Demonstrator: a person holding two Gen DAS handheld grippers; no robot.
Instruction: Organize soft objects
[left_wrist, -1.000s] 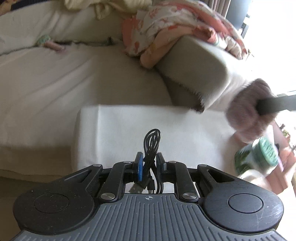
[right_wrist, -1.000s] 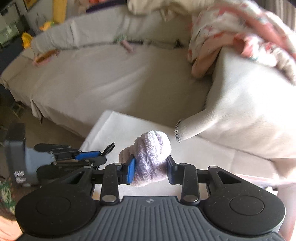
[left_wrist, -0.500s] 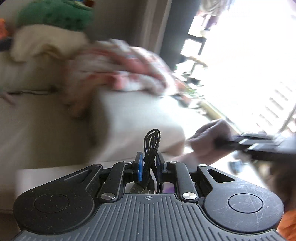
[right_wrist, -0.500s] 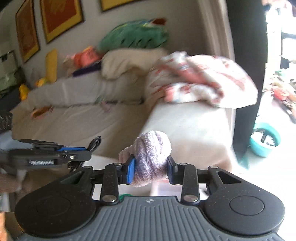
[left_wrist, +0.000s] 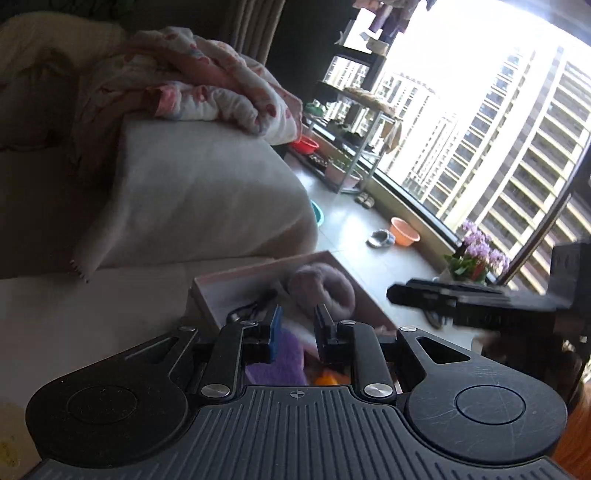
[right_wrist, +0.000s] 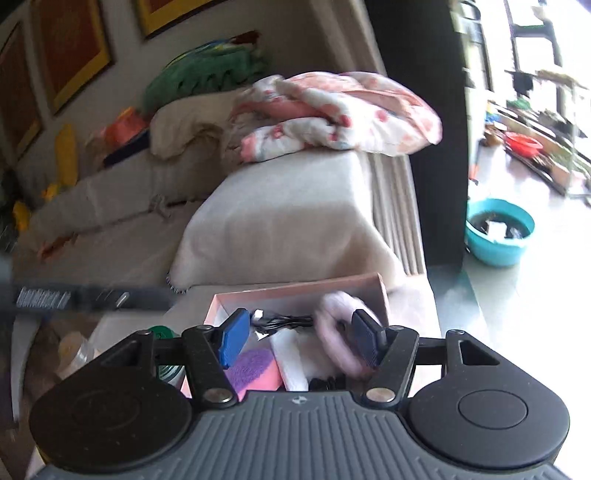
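Cable (right_wrist: 284, 320) and towel (right_wrist: 338, 328) now dropped in pink box (right_wrist: 299, 291), both grippers empty

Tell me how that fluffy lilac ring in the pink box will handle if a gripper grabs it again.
The fluffy ring looks plush, so it will probably squash between the pads and feel light. Its fuzzy surface likely grips rather than slips. Lying beside the black cable in the pink box, it might snag and drag that cable when lifted.

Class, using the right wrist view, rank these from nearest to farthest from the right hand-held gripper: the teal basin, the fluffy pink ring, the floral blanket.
1. Fluffy pink ring, in the pink box, right beside the right hand-held gripper.
2. Teal basin, on the floor to the right.
3. Floral blanket, atop the sofa arm, behind.
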